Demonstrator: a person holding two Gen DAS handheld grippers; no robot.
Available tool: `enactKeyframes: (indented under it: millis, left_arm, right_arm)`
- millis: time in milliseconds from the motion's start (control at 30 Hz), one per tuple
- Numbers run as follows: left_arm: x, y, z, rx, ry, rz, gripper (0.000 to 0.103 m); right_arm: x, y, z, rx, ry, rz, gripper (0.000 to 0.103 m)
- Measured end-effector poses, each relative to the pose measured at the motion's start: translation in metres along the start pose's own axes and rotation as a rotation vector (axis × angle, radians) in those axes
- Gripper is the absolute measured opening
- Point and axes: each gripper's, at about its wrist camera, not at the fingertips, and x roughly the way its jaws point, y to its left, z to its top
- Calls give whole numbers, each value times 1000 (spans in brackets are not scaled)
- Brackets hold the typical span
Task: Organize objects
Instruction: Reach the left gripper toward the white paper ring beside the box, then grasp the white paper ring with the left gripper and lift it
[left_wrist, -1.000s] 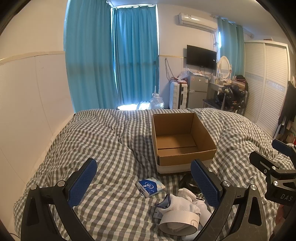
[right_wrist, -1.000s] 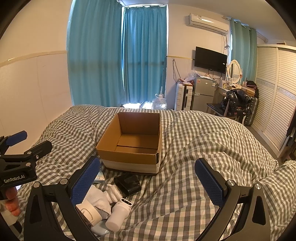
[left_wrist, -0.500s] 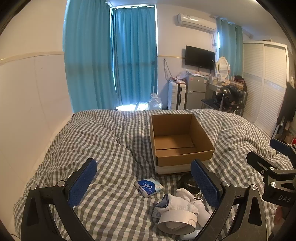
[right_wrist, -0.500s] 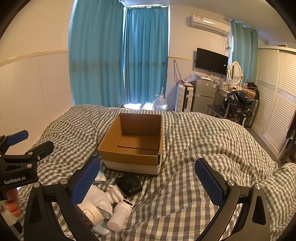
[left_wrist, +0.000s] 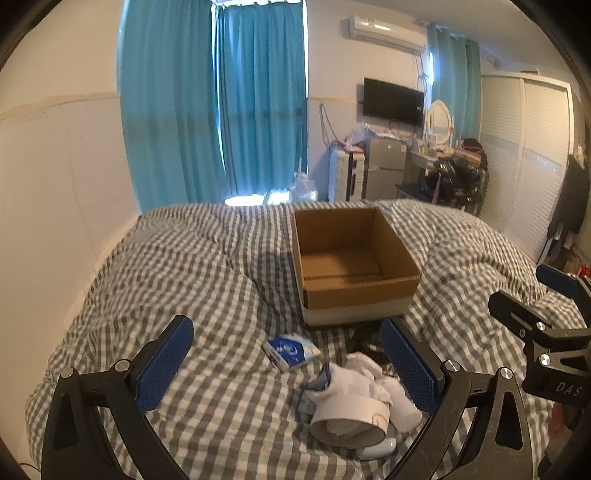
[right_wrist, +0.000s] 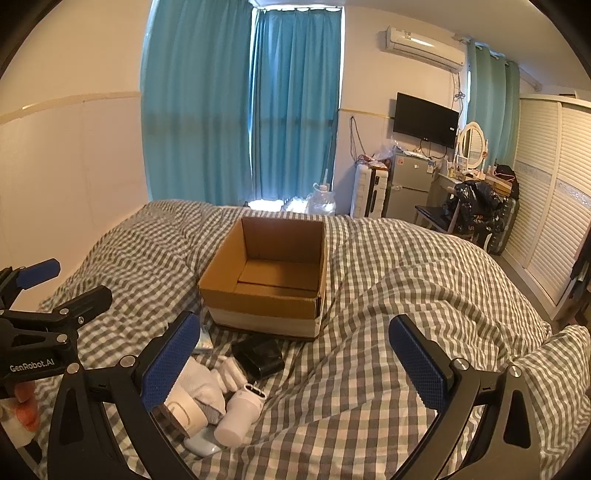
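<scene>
An open, empty cardboard box (left_wrist: 354, 258) (right_wrist: 269, 269) sits on a grey checked bed. In front of it lies a small pile: a blue-white tissue pack (left_wrist: 290, 349), white socks (left_wrist: 364, 380) (right_wrist: 207, 384), a white roll (left_wrist: 349, 421), a black pouch (right_wrist: 260, 356) and a white cylinder (right_wrist: 240, 415). My left gripper (left_wrist: 288, 369) is open and empty above the pile. My right gripper (right_wrist: 295, 362) is open and empty, just right of the pile.
The checked duvet (right_wrist: 406, 295) covers the whole bed. A white wall (left_wrist: 55, 184) runs along the left side. Blue curtains (left_wrist: 221, 110), a fridge (right_wrist: 406, 184), a TV and a wardrobe (right_wrist: 546, 203) stand beyond the bed.
Both grippers have drifted back slightly, so the box and pile sit a little lower and farther. Nothing on the bed has moved.
</scene>
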Motion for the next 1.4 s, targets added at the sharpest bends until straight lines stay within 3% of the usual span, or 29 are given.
enactKeyframes:
  millis: [367,633,733,800,867,1067,1267,1400]
  left_arm:
    - [35,-31,-45,61,183,-101,103]
    - [64,-44,-74,113,319,-220,103]
    - [72,-42,-81,97,358,-242,99]
    - [79,-40,-85,85,391,-254,87]
    - [84,-37,-88,63,415,-262,84]
    - [68,-32,-79,59,367,-238,83]
    - [35,-12,-47,64,236,-191,83]
    - [28,9,-33,56,195,-108,83]
  right_arm:
    - [21,-3,-25,-6,86,-6,103]
    - [37,-6,-38,12,137,-9,103]
    - [41,-5,-39,12,147,-9,103]
    - [42,-5,-40,16,153,-12,103]
    - [44,-5,-41,17,159,-11,103]
    - [47,1,-42,9,169,-6,103]
    - [50,6,-42,1,175,7,103]
    - [56,17,-42,-18,187,36,103]
